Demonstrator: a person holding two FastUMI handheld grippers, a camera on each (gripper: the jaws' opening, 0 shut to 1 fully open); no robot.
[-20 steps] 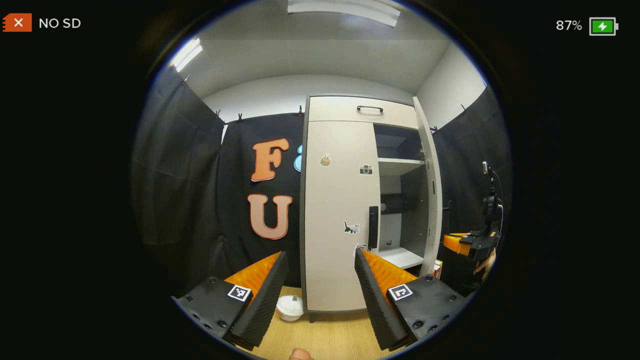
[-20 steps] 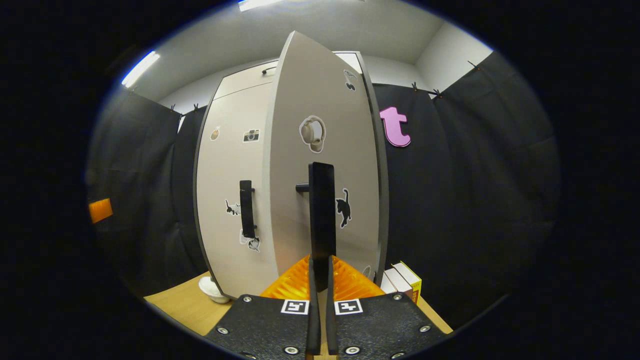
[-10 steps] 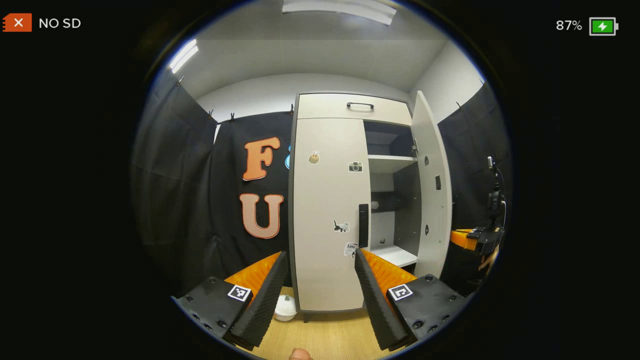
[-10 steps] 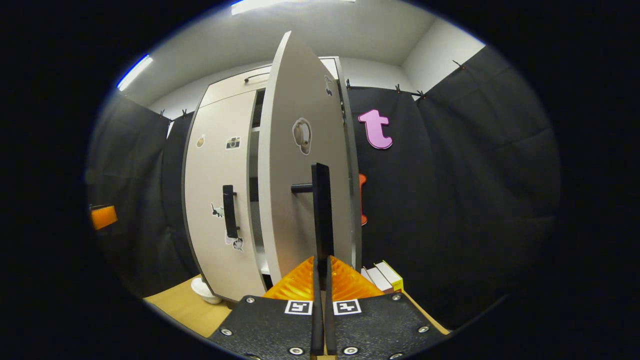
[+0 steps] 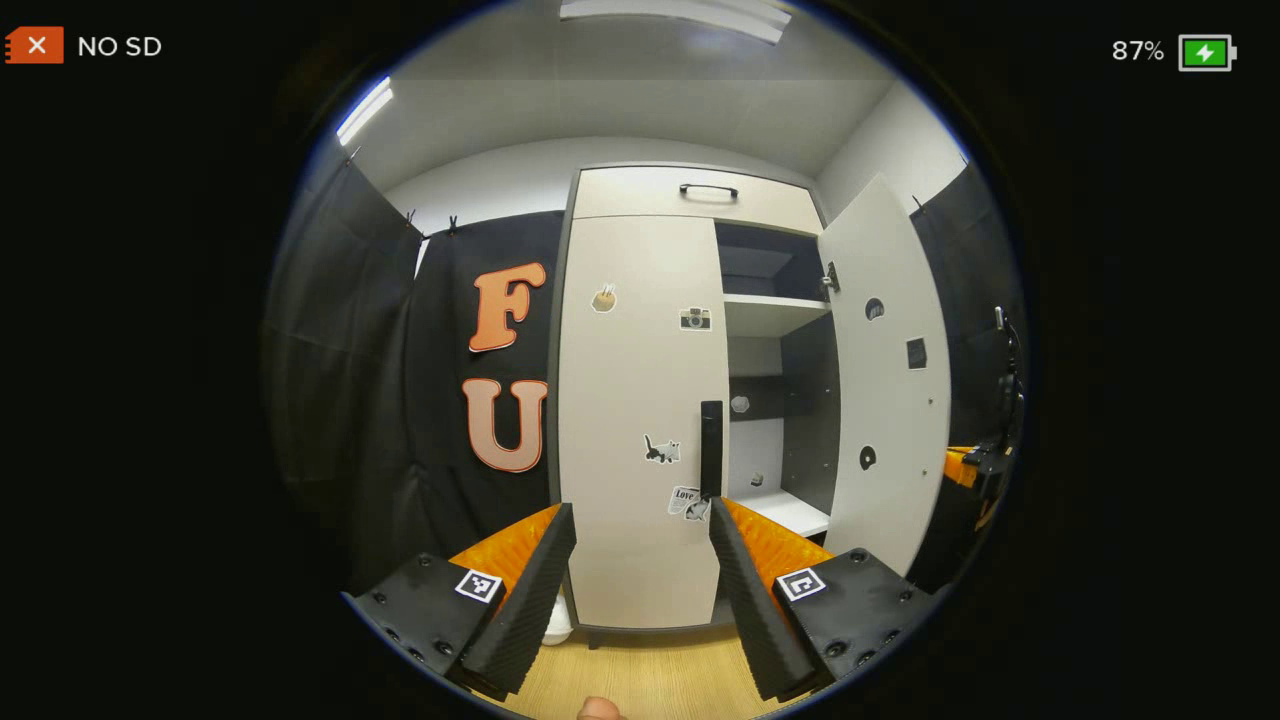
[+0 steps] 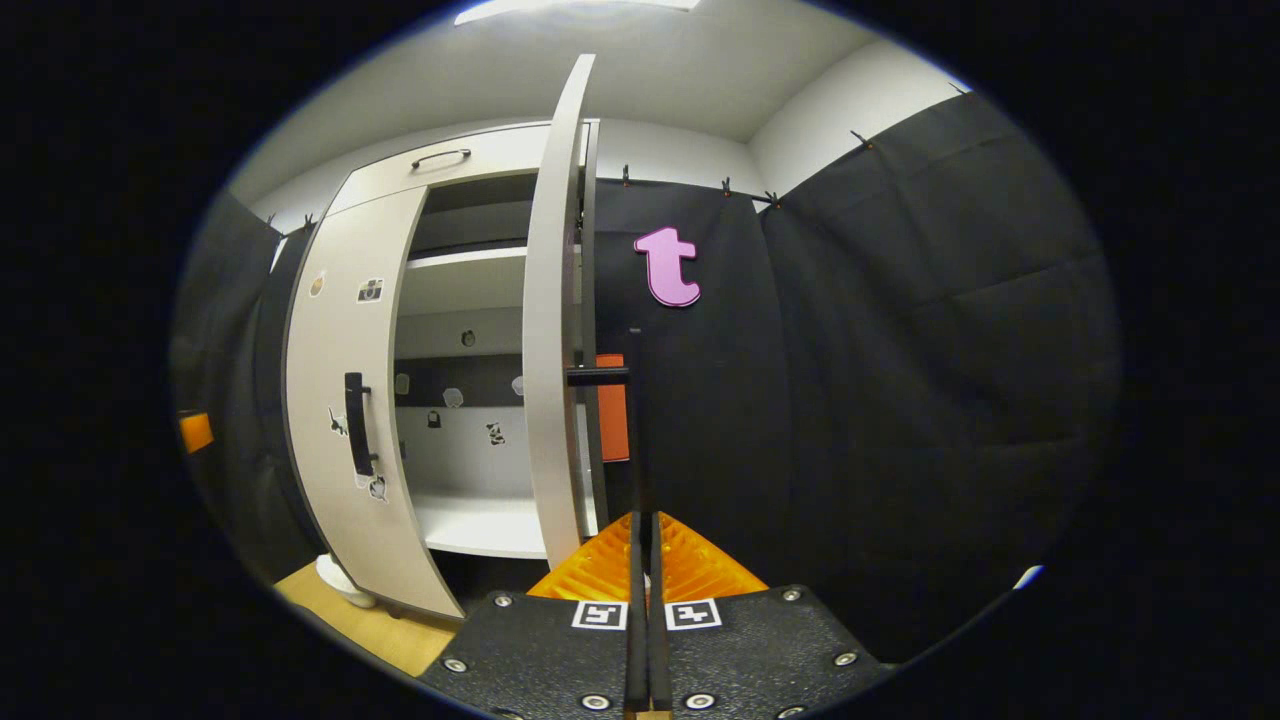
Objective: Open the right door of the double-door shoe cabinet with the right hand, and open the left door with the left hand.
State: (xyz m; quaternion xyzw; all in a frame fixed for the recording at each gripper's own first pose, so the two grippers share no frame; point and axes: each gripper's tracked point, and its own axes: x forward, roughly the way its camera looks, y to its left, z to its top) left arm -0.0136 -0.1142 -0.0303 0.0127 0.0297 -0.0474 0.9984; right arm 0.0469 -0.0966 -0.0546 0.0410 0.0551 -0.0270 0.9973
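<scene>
The pale shoe cabinet stands ahead. Its left door (image 5: 635, 400) is closed, and that door's black vertical handle (image 5: 711, 450) rises just above my left gripper's right fingertip. My left gripper (image 5: 640, 520) is open, short of the door, with nothing between its fingers. The right door (image 5: 885, 370) is swung wide open. In the right gripper view this door (image 6: 548, 330) stands edge-on. My right gripper (image 6: 641, 520) is shut on the right door's thin black handle (image 6: 634, 420). The left door's handle (image 6: 355, 425) shows far left. The right gripper (image 5: 975, 465) also appears far right.
A top drawer (image 5: 700, 195) with a black pull sits above the doors. Shelves (image 5: 775, 315) show inside the open half. A white bowl-like thing (image 6: 340, 580) lies on the wooden floor (image 5: 640, 670) by the cabinet's left foot. Black cloth walls close in on both sides.
The right door has swung from partly open to wide open with my right gripper shut on its handle. My left gripper has come closer to the left door.
</scene>
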